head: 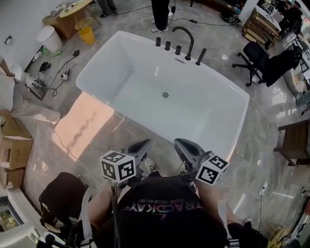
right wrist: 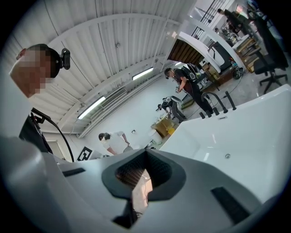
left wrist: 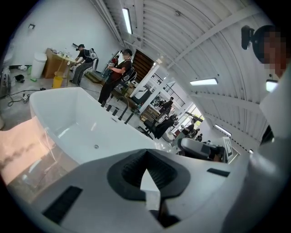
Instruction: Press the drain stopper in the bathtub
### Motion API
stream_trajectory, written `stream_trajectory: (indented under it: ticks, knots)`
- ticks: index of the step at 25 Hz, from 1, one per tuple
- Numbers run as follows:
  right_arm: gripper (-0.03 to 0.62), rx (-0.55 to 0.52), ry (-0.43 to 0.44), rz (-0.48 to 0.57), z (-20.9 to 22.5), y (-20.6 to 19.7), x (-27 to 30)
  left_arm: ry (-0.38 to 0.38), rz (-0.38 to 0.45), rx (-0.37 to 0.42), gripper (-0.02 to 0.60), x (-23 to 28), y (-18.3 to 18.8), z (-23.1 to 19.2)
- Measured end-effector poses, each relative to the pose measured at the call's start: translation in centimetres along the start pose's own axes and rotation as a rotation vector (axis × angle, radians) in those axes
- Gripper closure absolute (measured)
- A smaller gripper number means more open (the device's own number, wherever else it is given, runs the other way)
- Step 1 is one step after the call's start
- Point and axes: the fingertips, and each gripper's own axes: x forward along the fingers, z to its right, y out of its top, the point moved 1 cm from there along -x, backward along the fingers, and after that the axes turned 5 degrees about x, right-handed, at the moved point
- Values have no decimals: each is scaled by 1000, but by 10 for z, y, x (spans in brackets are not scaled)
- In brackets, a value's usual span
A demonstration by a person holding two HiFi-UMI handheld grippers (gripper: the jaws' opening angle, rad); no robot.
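A white freestanding bathtub [head: 121, 63] fills the middle of the head view. Its small round drain stopper [head: 165, 95] sits on the tub floor, and nothing touches it. My left gripper [head: 139, 147] and right gripper [head: 185, 147] are held side by side close to my chest, just short of the tub's near rim. Both have their jaws together with nothing between them. The left gripper view looks over the left gripper [left wrist: 146, 154] to the tub [left wrist: 63, 109] and the drain stopper [left wrist: 96, 146]. The right gripper [right wrist: 146, 153] faces the tub [right wrist: 259, 127] and the drain stopper [right wrist: 227, 156] from the other side.
A black faucet [head: 186, 37] with several black handles stands on the tub's far rim. A black office chair [head: 264, 62] is at the right, a yellow bucket [head: 87, 34] and white bin [head: 49, 38] at the far left. Cardboard boxes [head: 12, 145] and cables lie left. A person [head: 160, 13] stands beyond the tub.
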Motion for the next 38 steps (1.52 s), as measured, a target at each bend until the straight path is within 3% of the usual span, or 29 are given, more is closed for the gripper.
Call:
stream_trajectory:
  ticks: [10,19,38]
  knots:
    - [582,-39,-31,-39,-5,3,5,13,60,-35,578,-14,4,-12]
    - [582,-15,-4,-67,8,9,22,61,44,-59,578,-11,5,-21]
    - [582,3,17,-16,85,80,1,112,28,0,578,68,60,-4]
